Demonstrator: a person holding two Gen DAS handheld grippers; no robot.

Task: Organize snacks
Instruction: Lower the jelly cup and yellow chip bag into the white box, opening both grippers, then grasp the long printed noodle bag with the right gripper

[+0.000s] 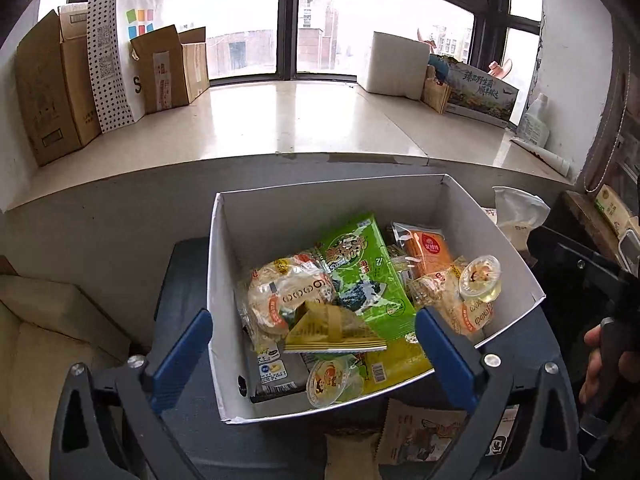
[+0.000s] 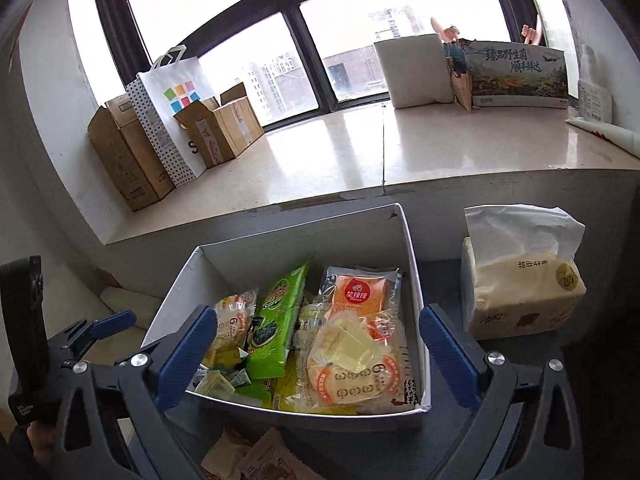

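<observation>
A white cardboard box (image 1: 224,280) (image 2: 414,280) sits on a dark table, filled with snacks: a green seaweed pack (image 1: 360,268) (image 2: 276,316), an orange packet (image 1: 428,250) (image 2: 358,292), round cakes in clear wrap (image 1: 284,292) (image 2: 352,368), jelly cups (image 1: 480,278) and a yellow wrapped piece (image 1: 332,328). My left gripper (image 1: 314,344) is open and empty, above the box's near side. My right gripper (image 2: 316,352) is open and empty, above the box's near edge. Beige snack packets (image 1: 420,436) (image 2: 256,460) lie on the table in front of the box.
A tissue pack (image 2: 520,280) (image 1: 516,208) stands right of the box. A stone windowsill (image 1: 300,120) behind holds cardboard boxes (image 1: 48,88), a white paper bag (image 2: 176,112), a white block (image 2: 416,72) and a printed carton (image 2: 520,76). A cream cushion (image 1: 36,340) lies at left.
</observation>
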